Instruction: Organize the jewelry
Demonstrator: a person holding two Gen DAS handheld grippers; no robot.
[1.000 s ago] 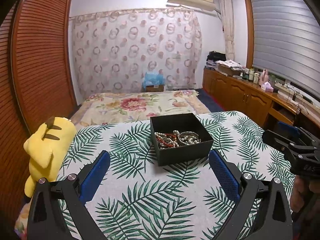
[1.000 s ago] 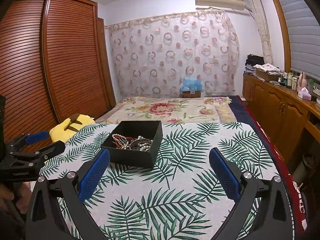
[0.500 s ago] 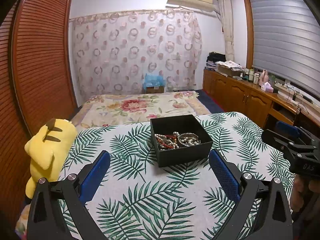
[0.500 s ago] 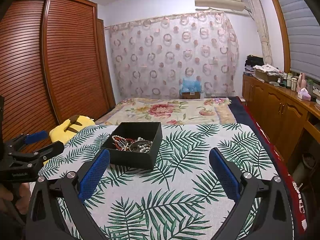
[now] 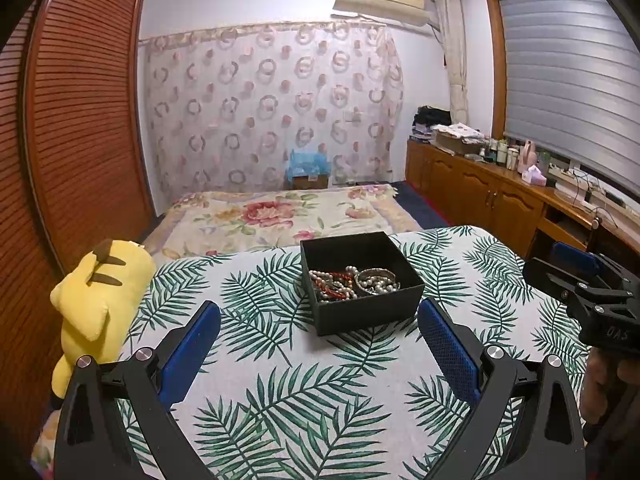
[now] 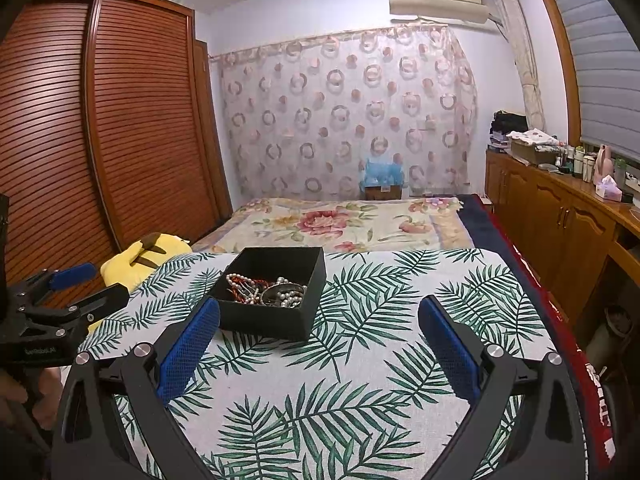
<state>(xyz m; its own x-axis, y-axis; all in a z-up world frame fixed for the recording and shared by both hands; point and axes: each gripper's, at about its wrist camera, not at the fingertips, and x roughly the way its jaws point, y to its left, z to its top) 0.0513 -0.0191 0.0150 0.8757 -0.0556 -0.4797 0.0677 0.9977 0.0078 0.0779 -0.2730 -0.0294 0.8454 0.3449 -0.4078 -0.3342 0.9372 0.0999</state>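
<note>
A black open box [image 5: 366, 312] [image 6: 276, 320] stands on the palm-leaf tablecloth [image 5: 280, 380] [image 6: 360, 360]. Inside lies a tangle of jewelry [image 5: 352, 282] [image 6: 266, 290]: white pearl strands, red beads and a metal bangle. My left gripper [image 5: 318, 334] is open just short of the box, nothing between its blue pads. My right gripper [image 6: 319, 336] is open too, with the box ahead and left of its middle, its left pad near the box's front corner. Each gripper shows at the edge of the other's view, the right gripper [image 5: 576, 276] and the left gripper [image 6: 76, 284].
A yellow plush toy [image 5: 100, 300] [image 6: 148, 254] lies at the table's left edge. Beyond the table is a bed with a floral blanket [image 5: 280, 216]. A wooden wardrobe [image 6: 100, 140] lines the left; a cabinet [image 5: 500, 200] with bottles runs along the right.
Both grippers have crept slightly forward toward the box, so it sits a little lower and closer in both views. Both stay open.
</note>
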